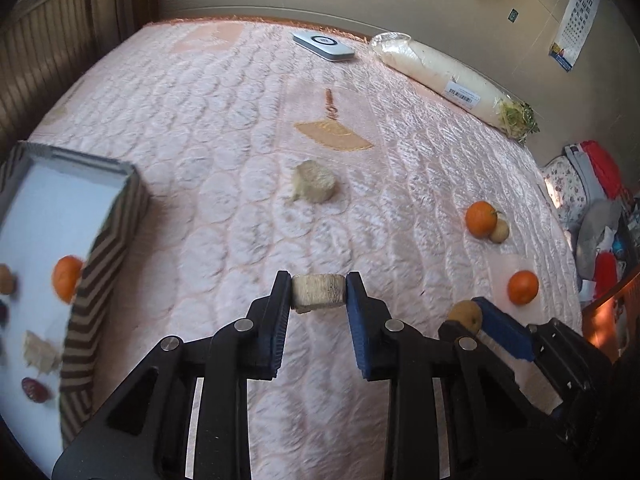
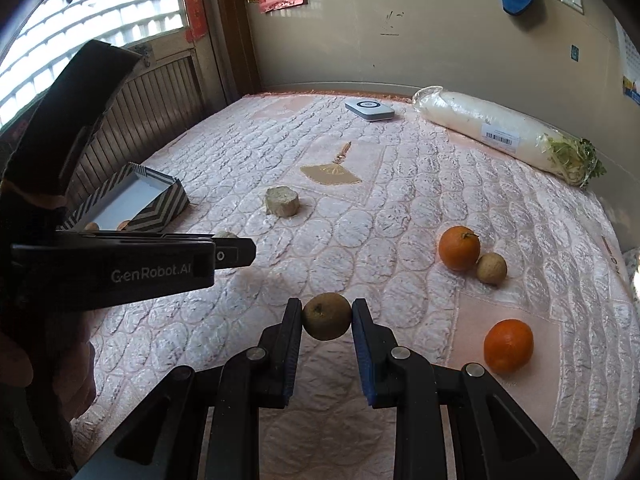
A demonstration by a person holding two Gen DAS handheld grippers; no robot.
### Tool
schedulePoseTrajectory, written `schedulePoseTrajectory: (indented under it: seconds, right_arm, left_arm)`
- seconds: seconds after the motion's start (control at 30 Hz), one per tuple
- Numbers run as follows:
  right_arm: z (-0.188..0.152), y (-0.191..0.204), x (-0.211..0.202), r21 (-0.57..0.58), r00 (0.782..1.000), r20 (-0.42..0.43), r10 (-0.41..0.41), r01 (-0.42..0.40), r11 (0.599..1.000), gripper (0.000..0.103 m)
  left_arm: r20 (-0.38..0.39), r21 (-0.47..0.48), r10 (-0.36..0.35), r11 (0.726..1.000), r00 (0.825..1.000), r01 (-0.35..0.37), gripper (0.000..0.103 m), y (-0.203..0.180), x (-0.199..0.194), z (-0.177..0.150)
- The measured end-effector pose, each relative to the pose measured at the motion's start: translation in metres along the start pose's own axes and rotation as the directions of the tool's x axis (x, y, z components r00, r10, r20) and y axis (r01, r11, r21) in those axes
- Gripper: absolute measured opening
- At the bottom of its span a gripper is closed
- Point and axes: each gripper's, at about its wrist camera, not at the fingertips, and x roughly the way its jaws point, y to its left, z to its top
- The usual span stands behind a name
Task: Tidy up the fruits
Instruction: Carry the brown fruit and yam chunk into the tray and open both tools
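Left tongs: we see them at the lower middle of the left wrist view, clamped on a pale cut slice that sits between the two blue pads above the bed.
Right tongs: at the lower middle of the right wrist view, we see them gripping a small brown round fruit, with both pads touching its sides.
Neighbouring tongs: in the left wrist view the right tongs show at the lower right; in the right wrist view the left tongs reach in from the left edge.
Box: a striped box sits at the left edge of the left wrist view; inside we make out an orange, a dark red fruit and a pale chunk, all blurred.
Loose slice: a second pale slice lies on the bed at the centre of the frame, beyond both tongs.
Right side fruit: an orange with stem touches a small tan fruit; another orange lies apart, lower right.
Far edge: a wrapped white radish lies at the upper right, with a flat white device beside it near the wall.
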Motion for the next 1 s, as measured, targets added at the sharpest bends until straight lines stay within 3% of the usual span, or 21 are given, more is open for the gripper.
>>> schedulePoseTrajectory:
  seconds: [0.4, 1.0]
  right_arm:
    - [-0.008, 0.044, 0.001, 0.004, 1.000, 0.002, 0.030, -0.030, 1.000, 0.024]
    - [0.017, 0.126, 0.009, -0.116, 0.994, 0.012, 0.111, -0.109, 0.987, 0.024]
  left_arm:
    - [0.106, 0.024, 0.150, 0.988, 0.983, -0.154, 0.027, 0.044, -0.040, -0.042]
    - [0.178, -0.081, 0.247, 0.968, 0.952, -0.236, 0.027, 0.121, -0.091, -0.055]
